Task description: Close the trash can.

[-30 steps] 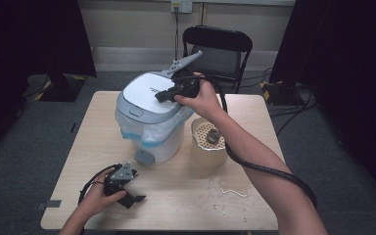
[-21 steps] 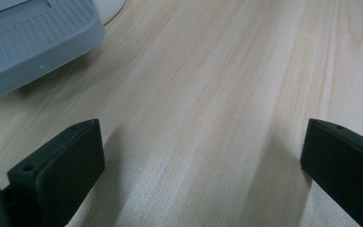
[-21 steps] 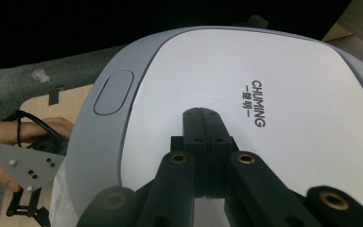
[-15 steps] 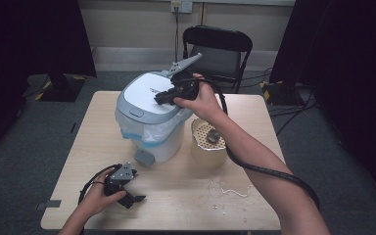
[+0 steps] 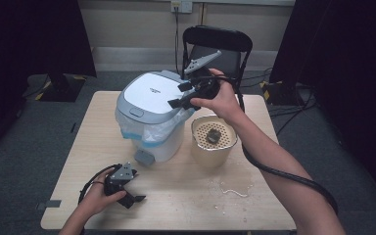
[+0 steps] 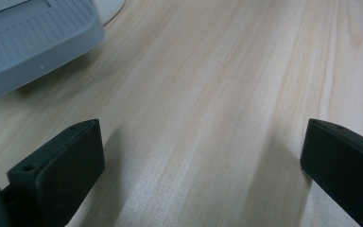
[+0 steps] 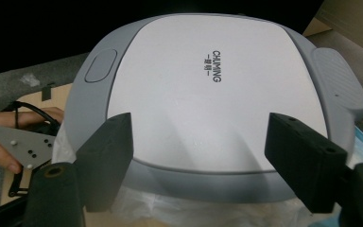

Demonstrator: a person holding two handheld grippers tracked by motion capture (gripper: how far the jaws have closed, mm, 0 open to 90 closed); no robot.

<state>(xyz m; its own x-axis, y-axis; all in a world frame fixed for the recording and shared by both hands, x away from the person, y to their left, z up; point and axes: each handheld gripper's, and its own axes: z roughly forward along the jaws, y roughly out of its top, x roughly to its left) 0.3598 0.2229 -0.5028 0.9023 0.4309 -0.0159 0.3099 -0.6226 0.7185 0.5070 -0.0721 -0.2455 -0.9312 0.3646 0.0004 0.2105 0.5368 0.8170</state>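
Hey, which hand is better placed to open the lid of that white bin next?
Right. The right gripper hovers open just over the bin's lid, jaws either side of its near edge. The left gripper rests open low on the table, away from the lid.

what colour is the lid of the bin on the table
White centre panel with a grey rim; the lid shows best in the right gripper view.
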